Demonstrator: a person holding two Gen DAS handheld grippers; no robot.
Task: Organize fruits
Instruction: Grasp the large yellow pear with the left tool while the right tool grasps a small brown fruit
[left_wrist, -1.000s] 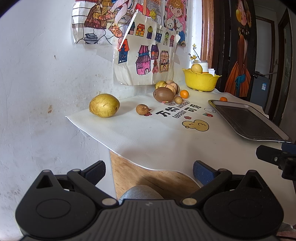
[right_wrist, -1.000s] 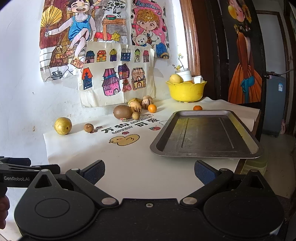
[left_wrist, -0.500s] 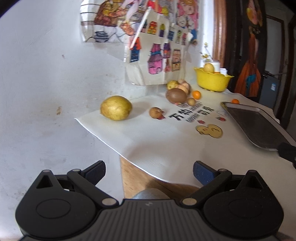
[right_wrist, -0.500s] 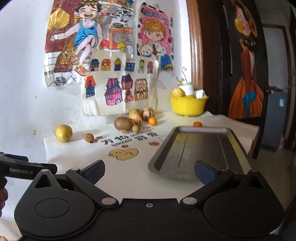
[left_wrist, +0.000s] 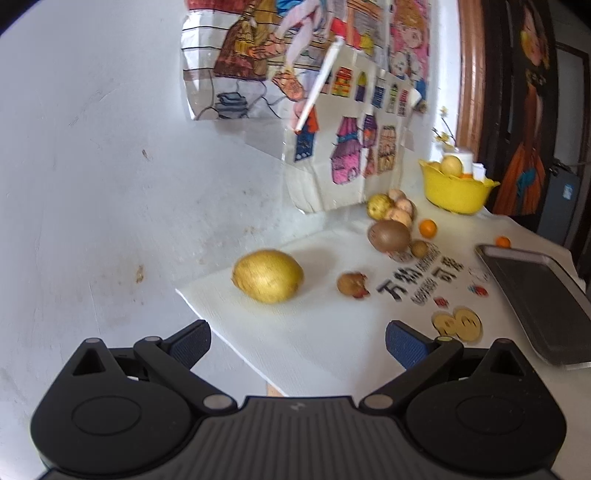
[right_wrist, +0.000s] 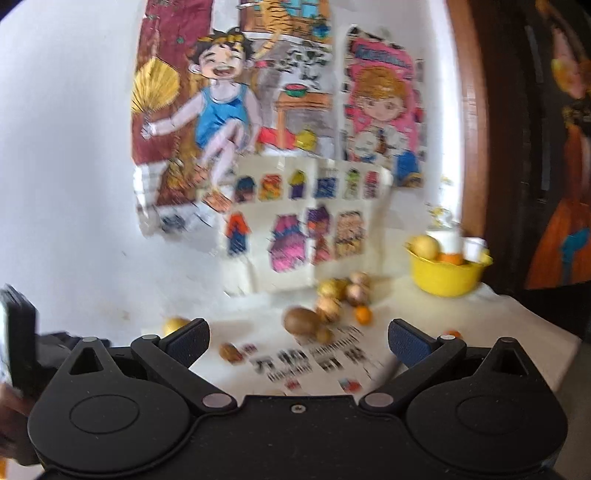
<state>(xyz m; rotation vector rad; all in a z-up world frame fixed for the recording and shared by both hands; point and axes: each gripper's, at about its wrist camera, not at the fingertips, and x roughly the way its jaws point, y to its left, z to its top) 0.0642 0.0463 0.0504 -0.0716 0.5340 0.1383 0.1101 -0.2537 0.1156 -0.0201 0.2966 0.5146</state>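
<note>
White paper mat (left_wrist: 317, 332) covers the table, and in the left wrist view the left gripper (left_wrist: 297, 338) hangs above its near corner with the two blue-padded fingers (left_wrist: 190, 341) spread wide and nothing between them. Ahead of it, near the wall, lies a big yellow pear (left_wrist: 267, 275), and just to the right of it a small brown fruit (left_wrist: 351, 283), apart from the pear. Further back a brown kiwi (left_wrist: 388, 235) sits with a smaller brown fruit (left_wrist: 419, 248) beside it, a cluster of pale fruits (left_wrist: 391, 206) behind it, and a small orange (left_wrist: 427, 228) to its right. A yellow bowl (left_wrist: 456, 192) with fruits in it stands at the far end, well apart from the others. A dark metal tray (left_wrist: 535, 291) lies on the right side of the mat, and another small orange (left_wrist: 502, 242) rests just behind its far edge. In the right wrist view, which is blurred, the right gripper (right_wrist: 298, 341) is also held wide, its fingers (right_wrist: 408, 345) gripping nothing. Between them I see the kiwi (right_wrist: 302, 320), the small brown fruit (right_wrist: 231, 352) and the printed letters on the mat (right_wrist: 321, 369). The pear (right_wrist: 173, 325) is half hidden behind the left finger. The yellow bowl (right_wrist: 447, 271) stands at the back right. At the left edge a dark shape, perhaps the other gripper, shows only partly.
</note>
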